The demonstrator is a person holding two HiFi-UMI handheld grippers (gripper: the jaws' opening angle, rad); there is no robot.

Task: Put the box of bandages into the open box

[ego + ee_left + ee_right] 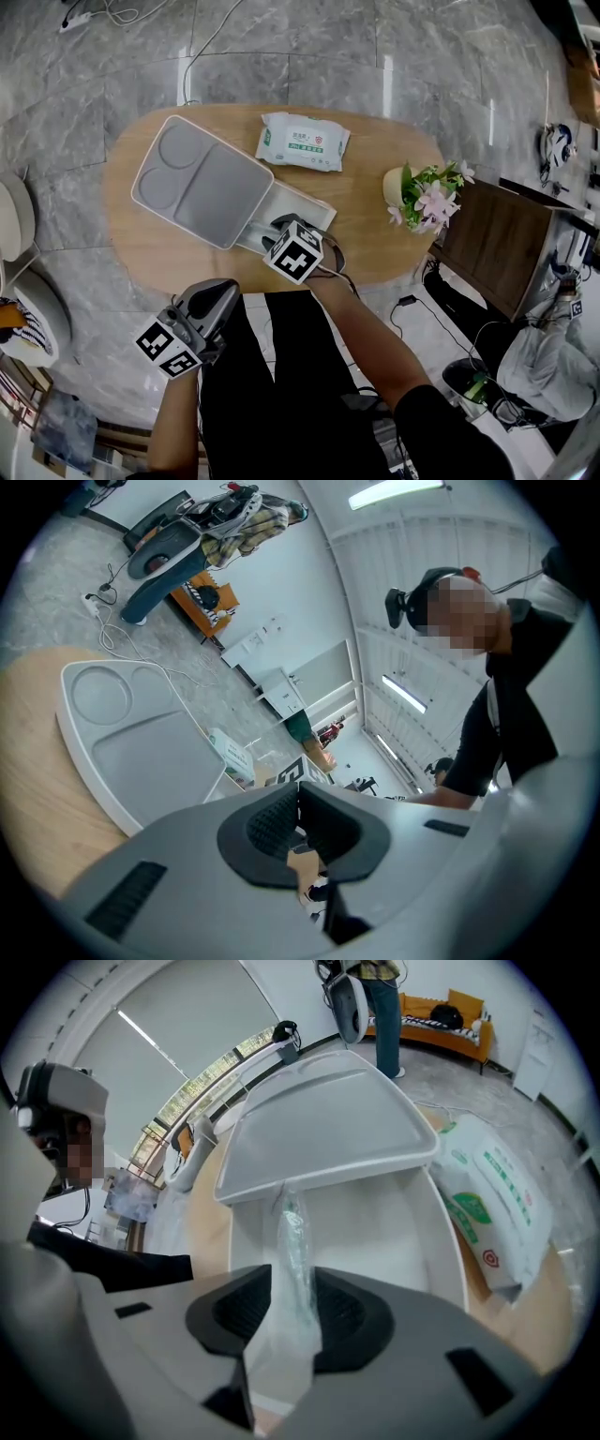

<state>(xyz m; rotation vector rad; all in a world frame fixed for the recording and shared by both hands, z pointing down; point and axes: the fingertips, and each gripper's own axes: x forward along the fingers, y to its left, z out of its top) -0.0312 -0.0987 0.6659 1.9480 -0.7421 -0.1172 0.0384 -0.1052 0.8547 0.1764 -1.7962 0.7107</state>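
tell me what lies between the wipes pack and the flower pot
Nothing: the head view shows only bare wooden table between the wipes pack and the flower pot.

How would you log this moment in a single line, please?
right hand-held gripper: open, clear-wrapped pack between jaws, over open box | left hand-held gripper: shut, empty

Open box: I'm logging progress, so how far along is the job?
Done: the open box stands ready, lid back. In hand: the right gripper is over it, jaws apart around a clear-wrapped packet. To do: the packet must drop clear inside; the left gripper, shut and empty, idles.
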